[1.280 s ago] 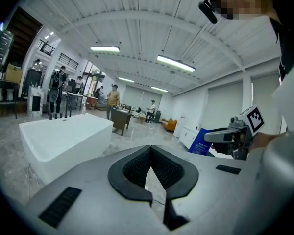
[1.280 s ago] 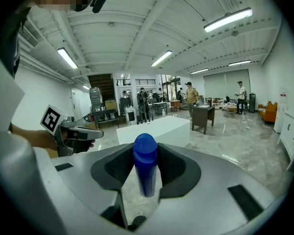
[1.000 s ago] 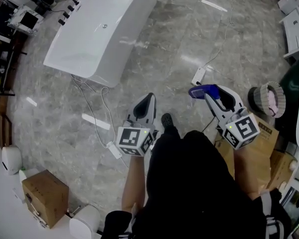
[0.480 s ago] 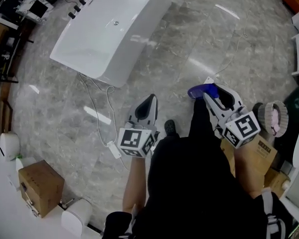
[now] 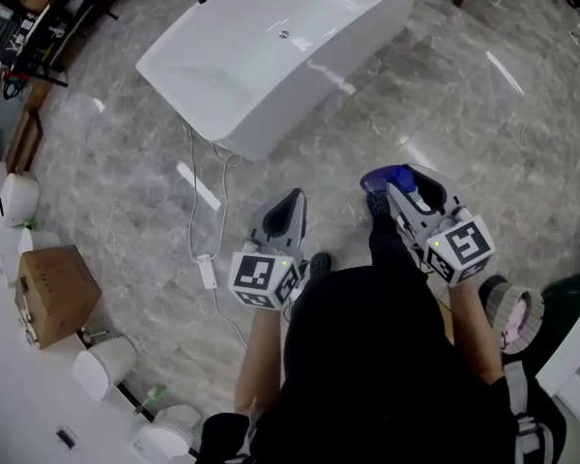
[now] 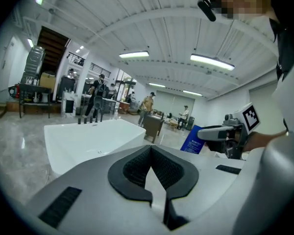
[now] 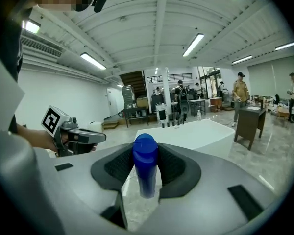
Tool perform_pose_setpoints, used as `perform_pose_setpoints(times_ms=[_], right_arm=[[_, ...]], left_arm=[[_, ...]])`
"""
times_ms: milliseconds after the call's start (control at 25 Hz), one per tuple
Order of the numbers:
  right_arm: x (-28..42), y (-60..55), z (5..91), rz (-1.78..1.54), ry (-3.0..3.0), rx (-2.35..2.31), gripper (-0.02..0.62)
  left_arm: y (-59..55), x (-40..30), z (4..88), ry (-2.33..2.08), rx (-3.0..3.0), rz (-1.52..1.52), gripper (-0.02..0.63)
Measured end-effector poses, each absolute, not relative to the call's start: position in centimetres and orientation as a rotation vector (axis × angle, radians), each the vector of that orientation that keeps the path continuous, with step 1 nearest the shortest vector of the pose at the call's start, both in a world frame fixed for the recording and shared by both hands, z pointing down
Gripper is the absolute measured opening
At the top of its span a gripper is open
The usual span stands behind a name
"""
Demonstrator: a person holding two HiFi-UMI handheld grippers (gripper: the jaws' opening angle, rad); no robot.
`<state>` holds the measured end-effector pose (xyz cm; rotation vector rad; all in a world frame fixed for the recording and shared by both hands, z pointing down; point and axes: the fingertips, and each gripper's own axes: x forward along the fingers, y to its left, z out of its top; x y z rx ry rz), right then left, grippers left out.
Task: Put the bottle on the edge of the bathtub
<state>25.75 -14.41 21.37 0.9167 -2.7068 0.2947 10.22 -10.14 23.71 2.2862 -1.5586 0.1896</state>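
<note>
Setting: Grey marble showroom floor (image 5: 126,211), with a white rectangular freestanding bathtub (image 5: 329,75) standing well ahead of the person.
Right hand-held gripper (image 5: 398,184): its dark pads are clamped on a blue plastic bottle with a rounded cap (image 7: 145,165), which points forward toward the tub.
Bottle's position: carried in the air above the floor, well apart from the tub's rim and not yet set down.
Grip: the pads hold the body below the cap, probably so the base stays free to stand on the narrow edge.
Left hand-held gripper (image 5: 286,209): jaws drawn together on nothing and held low, apparently kept clear of a one-handed delivery.
</note>
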Motion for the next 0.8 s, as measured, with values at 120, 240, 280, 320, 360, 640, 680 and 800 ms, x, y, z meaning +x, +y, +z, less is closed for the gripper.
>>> perform_pose_setpoints(times_ms=[120, 240, 280, 320, 360, 640, 680, 800], right_arm=[[25.4, -17.2, 21.5, 0.226, -2.725, 0.75, 0.143], [25.6, -20.3, 22.4, 0.187, -2.73, 0.564, 0.143], [25.7, -21.2, 22.8, 0.181, -2.726, 0.503, 0.143], [25.8, -22.0, 23.2, 0.174, -2.718, 0.444, 0.143], [25.8, -22.6, 23.6, 0.168, -2.707, 0.387, 0.143], [23.2, -24.2, 26.4, 0.129, -2.625, 0.076, 0.143], [22.7, -24.0, 26.8, 0.119, -2.618, 0.039, 0.143], [21.1, -22.4, 28.3, 0.098, -2.585, -0.09, 0.143]], left_arm=[[-12.6, 11.4, 23.5, -1.619, 2.216, 0.107, 0.011], [-15.4, 13.4, 23.5, -1.681, 2.173, 0.076, 0.011], [-16.1, 14.0, 23.4, -1.71, 2.15, 0.063, 0.011], [-16.7, 14.6, 23.3, -1.739, 2.123, 0.048, 0.011], [-17.0, 15.0, 23.1, -1.769, 2.092, 0.034, 0.011], [-16.7, 15.0, 23.3, -1.929, 1.88, 0.027, 0.011], [-16.0, 14.8, 23.5, -1.953, 1.844, 0.03, 0.011], [-13.7, 14.2, 24.1, -2.02, 1.728, 0.021, 0.011]])
